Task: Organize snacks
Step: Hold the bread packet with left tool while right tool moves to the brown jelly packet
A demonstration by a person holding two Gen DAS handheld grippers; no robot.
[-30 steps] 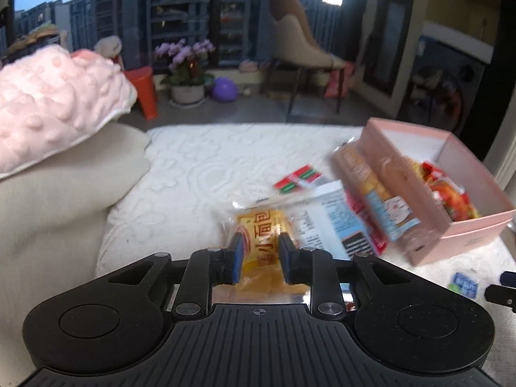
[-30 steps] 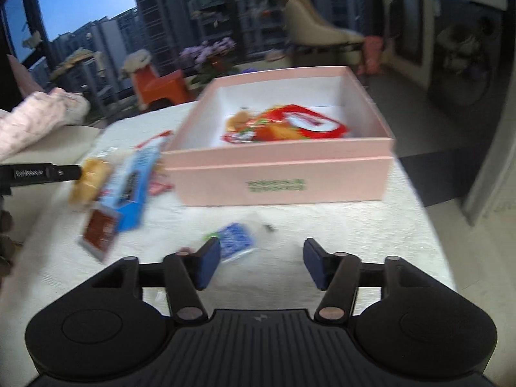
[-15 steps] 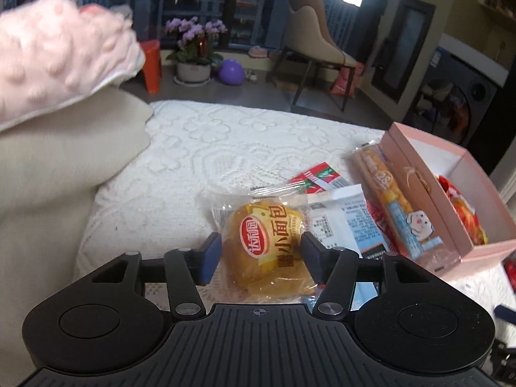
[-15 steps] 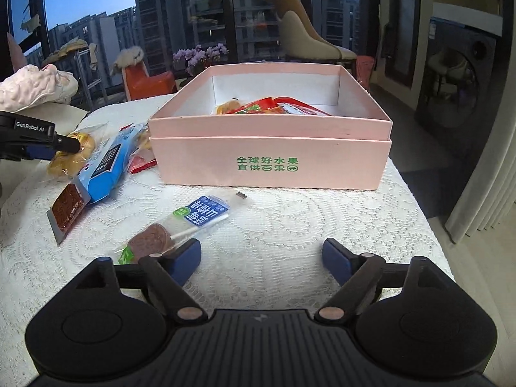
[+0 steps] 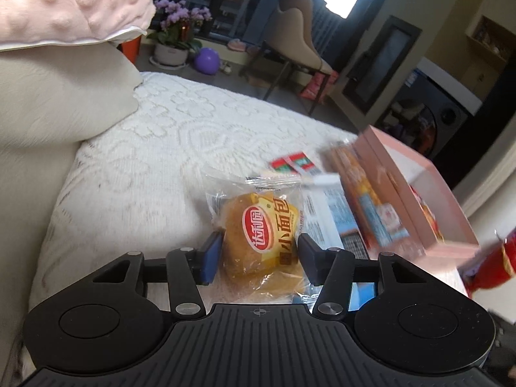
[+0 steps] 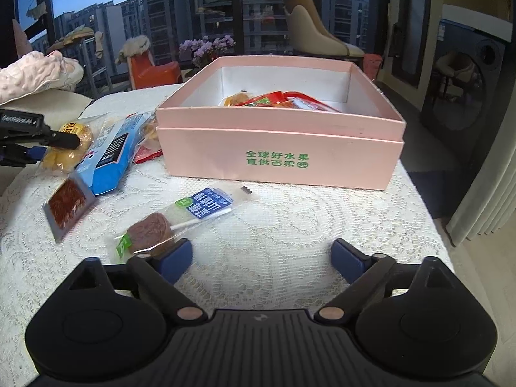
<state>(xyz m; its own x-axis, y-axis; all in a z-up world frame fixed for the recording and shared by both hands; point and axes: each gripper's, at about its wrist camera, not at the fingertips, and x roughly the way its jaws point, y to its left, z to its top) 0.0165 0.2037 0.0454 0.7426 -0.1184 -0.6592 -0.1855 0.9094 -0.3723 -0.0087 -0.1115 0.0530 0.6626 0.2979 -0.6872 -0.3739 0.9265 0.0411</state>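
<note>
A small bread roll in a clear yellow-printed wrapper (image 5: 262, 235) lies on the white lace tablecloth (image 5: 154, 161) between the fingers of my left gripper (image 5: 259, 254). The jaws stand open on either side of it; I cannot tell whether the pads touch it. The roll also shows in the right wrist view (image 6: 66, 148) with the left gripper's finger (image 6: 61, 140) over it. The pink box (image 6: 280, 151) holds several red and orange snack packs. My right gripper (image 6: 261, 256) is open and empty, low over the cloth, with a blue-labelled lollipop pack (image 6: 180, 219) by its left finger.
A blue snack bag (image 6: 113, 154), a flat brown-filled packet (image 6: 66, 206) and a red packet (image 6: 146, 153) lie left of the box. A beige sofa arm (image 5: 48, 103) with a pink blanket (image 5: 64, 3) borders the table's left side. The table edge runs close on the right.
One second ago my left gripper was closed on the roll's wrapper; it has since opened around the roll and tilted. My right gripper has opened wider and drawn back from the box.
</note>
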